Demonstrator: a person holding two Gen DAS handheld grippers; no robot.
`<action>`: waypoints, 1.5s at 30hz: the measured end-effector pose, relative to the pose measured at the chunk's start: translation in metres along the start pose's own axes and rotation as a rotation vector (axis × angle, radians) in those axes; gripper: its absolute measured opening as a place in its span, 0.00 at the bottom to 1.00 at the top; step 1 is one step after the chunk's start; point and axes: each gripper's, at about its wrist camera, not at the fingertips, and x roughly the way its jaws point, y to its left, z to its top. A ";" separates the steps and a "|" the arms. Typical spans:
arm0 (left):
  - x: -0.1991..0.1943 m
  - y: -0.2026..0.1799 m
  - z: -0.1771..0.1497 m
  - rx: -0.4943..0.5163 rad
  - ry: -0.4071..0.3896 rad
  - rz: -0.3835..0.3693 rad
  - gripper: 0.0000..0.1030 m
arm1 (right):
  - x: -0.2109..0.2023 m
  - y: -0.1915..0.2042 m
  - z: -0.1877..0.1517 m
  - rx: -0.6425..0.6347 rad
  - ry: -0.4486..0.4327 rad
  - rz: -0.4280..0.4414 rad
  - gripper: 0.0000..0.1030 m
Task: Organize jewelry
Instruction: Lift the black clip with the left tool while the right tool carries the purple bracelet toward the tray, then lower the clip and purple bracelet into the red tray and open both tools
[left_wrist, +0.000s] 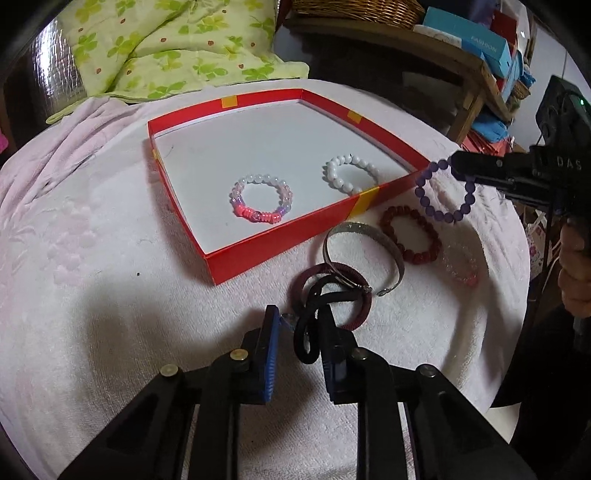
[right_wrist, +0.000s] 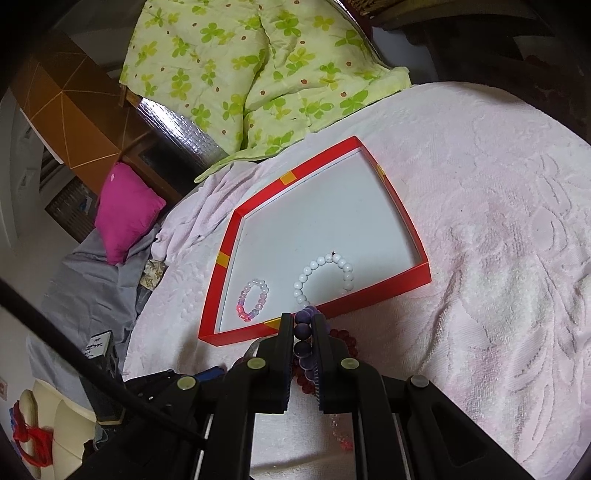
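Note:
A shallow red box (left_wrist: 280, 236) (right_wrist: 369, 295) lies on a pale pink towel and holds a white bead bracelet (left_wrist: 332, 177) (right_wrist: 306, 273) and a pink-and-clear bracelet (left_wrist: 255, 214) (right_wrist: 242, 295). My right gripper (left_wrist: 456, 164) (right_wrist: 303, 321) is shut on a purple bead bracelet (left_wrist: 443, 218) (right_wrist: 302, 328), which hangs just outside the box's near right corner. My left gripper (left_wrist: 299, 319) stands low over a black hair tie (left_wrist: 306, 339). The tie lies between its fingers, against the right one, with a gap on the left side. A maroon hair tie (left_wrist: 365, 310) lies under the black one.
Beside the box lie a silver bangle (left_wrist: 384, 240), a dark red bead bracelet (left_wrist: 421, 254) and a clear pink bracelet (left_wrist: 461, 269). A green quilt (left_wrist: 166, 48) lies behind; a wooden shelf (left_wrist: 476, 74) with boxes stands at the right. A person's hand (left_wrist: 572, 266) holds the right gripper.

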 end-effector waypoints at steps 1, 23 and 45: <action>-0.001 0.000 0.001 -0.006 -0.002 -0.001 0.15 | 0.000 0.000 0.000 -0.001 0.000 0.001 0.10; -0.046 0.036 0.035 -0.273 -0.232 -0.147 0.08 | 0.000 0.013 0.019 -0.039 -0.102 0.006 0.10; 0.025 0.052 0.114 -0.431 -0.277 0.089 0.58 | 0.108 -0.004 0.100 0.071 -0.100 -0.032 0.13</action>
